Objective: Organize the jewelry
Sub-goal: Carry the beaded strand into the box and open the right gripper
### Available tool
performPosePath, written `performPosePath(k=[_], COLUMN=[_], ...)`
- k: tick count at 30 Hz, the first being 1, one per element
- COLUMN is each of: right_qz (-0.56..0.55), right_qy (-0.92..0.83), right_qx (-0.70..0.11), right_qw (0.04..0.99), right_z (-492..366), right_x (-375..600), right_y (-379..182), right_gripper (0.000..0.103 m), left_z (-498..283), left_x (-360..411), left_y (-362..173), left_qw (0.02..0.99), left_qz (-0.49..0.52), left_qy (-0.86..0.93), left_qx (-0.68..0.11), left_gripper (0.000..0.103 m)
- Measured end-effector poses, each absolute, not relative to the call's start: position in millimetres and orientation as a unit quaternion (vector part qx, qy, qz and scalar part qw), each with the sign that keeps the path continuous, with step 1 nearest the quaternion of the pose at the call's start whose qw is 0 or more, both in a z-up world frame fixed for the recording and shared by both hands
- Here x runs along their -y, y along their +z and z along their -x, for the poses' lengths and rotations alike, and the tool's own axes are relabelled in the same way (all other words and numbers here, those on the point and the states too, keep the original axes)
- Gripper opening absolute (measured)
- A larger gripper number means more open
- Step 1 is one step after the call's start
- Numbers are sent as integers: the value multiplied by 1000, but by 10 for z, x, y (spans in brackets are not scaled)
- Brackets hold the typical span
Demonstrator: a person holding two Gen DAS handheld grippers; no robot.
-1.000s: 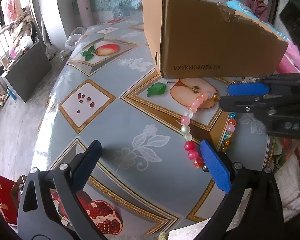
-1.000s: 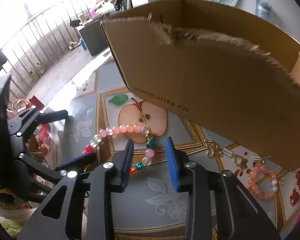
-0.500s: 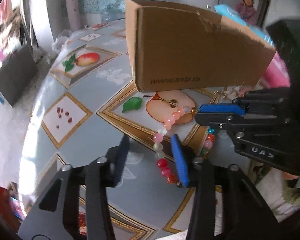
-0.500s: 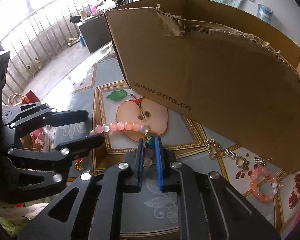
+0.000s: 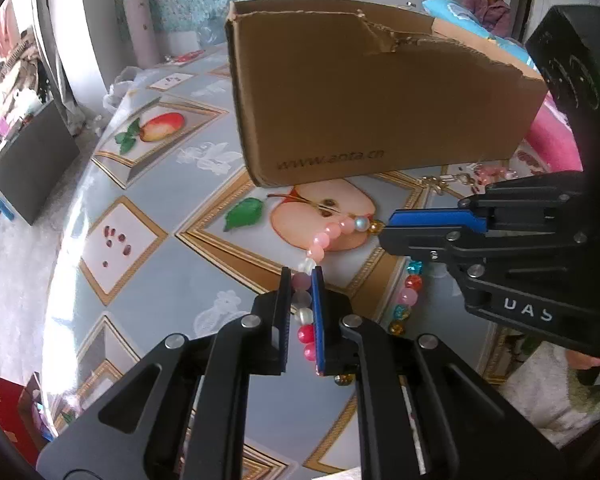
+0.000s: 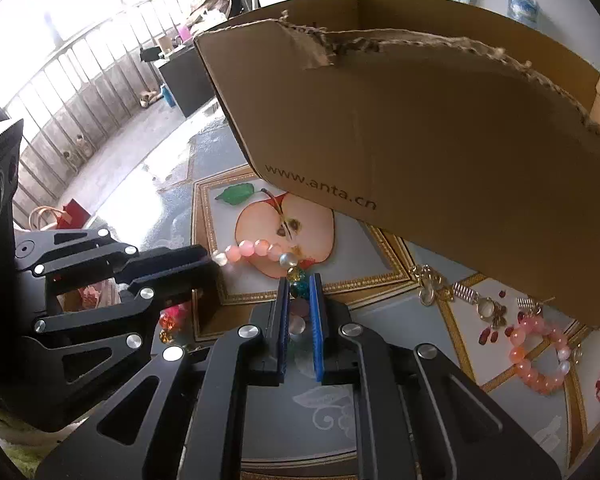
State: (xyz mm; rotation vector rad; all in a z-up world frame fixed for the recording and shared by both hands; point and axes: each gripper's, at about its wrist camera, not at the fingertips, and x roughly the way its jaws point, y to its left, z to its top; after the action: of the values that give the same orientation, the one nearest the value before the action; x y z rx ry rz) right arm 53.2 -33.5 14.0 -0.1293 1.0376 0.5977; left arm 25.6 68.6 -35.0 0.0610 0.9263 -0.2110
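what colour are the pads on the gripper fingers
Blue pads on black fingers, clearest in the left wrist view.

The left gripper points steeply downward, its jaws just closed to a narrow gap around beads. The right gripper, just beside it and crossing ahead of its tips, is likewise clamped narrow, angled down.

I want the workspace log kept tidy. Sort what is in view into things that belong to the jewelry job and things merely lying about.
Belongs to the job:
- beaded necklace, gripped by both tongs: left tongs, right tongs
- cardboard box
- pink bead bracelet
- gold clasp pieces

Lying about:
- red paper bag
- black cabinet
- rolled mat
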Motion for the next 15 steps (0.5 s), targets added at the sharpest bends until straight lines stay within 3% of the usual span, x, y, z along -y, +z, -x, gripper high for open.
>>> performPosePath(k=[15], right_qz=[45], right_qy=[297], right_qx=[-410], right_qw=[861], right_z=[-275], right_x=[552], right_y=[704], right_gripper=[10], left_z=[-13], left_x=[-563], left_y=[313], left_qw=[918], left_qz=[-8], left_qy=[-116], left_qx=[-379], left_gripper=[9])
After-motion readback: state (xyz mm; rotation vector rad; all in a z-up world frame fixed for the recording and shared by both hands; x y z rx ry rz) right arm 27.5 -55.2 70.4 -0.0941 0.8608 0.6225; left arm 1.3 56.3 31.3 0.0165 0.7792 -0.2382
